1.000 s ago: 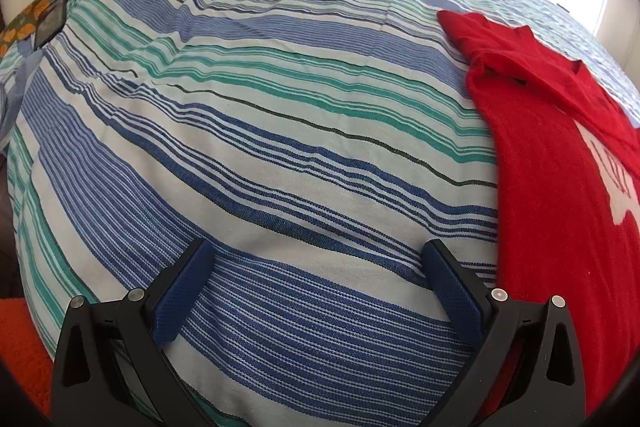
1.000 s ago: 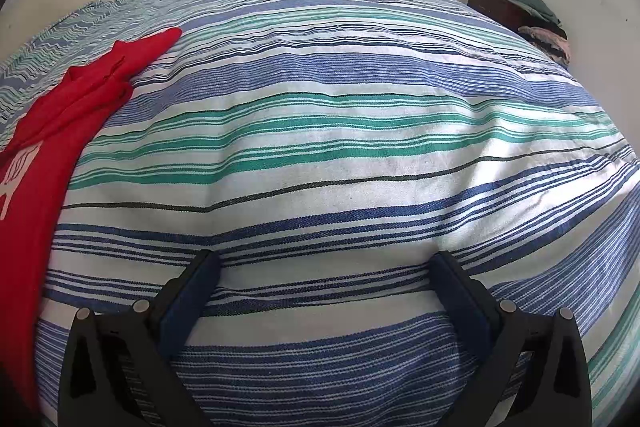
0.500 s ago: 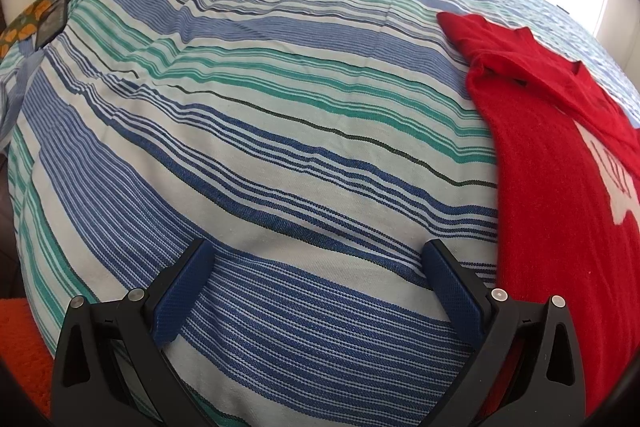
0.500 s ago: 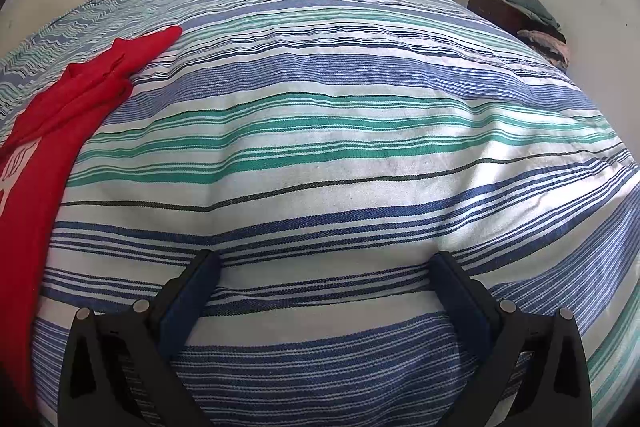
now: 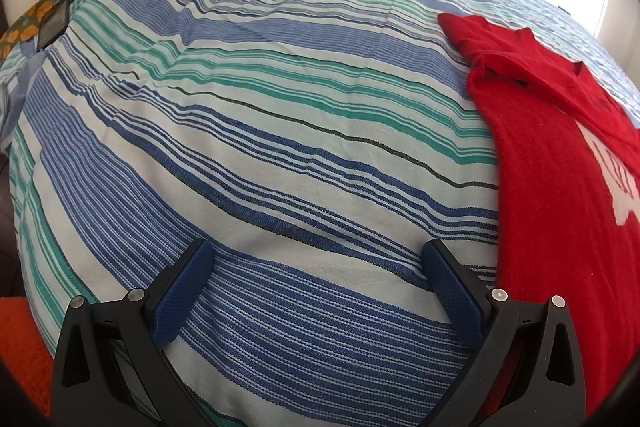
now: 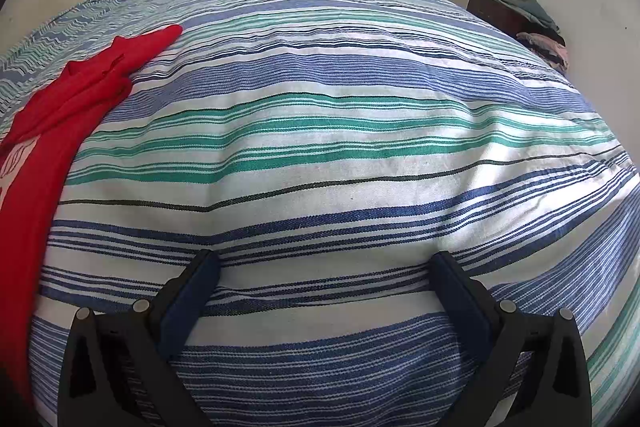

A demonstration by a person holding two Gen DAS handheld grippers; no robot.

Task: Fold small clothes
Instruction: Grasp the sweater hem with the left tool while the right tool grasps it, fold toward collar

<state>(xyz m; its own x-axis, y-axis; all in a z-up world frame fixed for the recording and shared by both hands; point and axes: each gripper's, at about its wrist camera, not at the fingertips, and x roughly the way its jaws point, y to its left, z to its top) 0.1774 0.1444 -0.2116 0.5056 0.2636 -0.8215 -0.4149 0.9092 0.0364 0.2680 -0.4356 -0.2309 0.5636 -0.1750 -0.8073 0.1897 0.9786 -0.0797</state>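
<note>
Striped bedspread (image 5: 280,131), frame-cropped red shirt (image 5: 560,211)

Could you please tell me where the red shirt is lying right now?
The red shirt lies flat on the striped bedspread, at the right edge of the left wrist view and the left edge of the right wrist view, between both open tongs.

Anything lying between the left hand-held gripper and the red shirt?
No. In the left wrist view, only bare striped bedspread separates the open left hand-held gripper from the red shirt.
</note>
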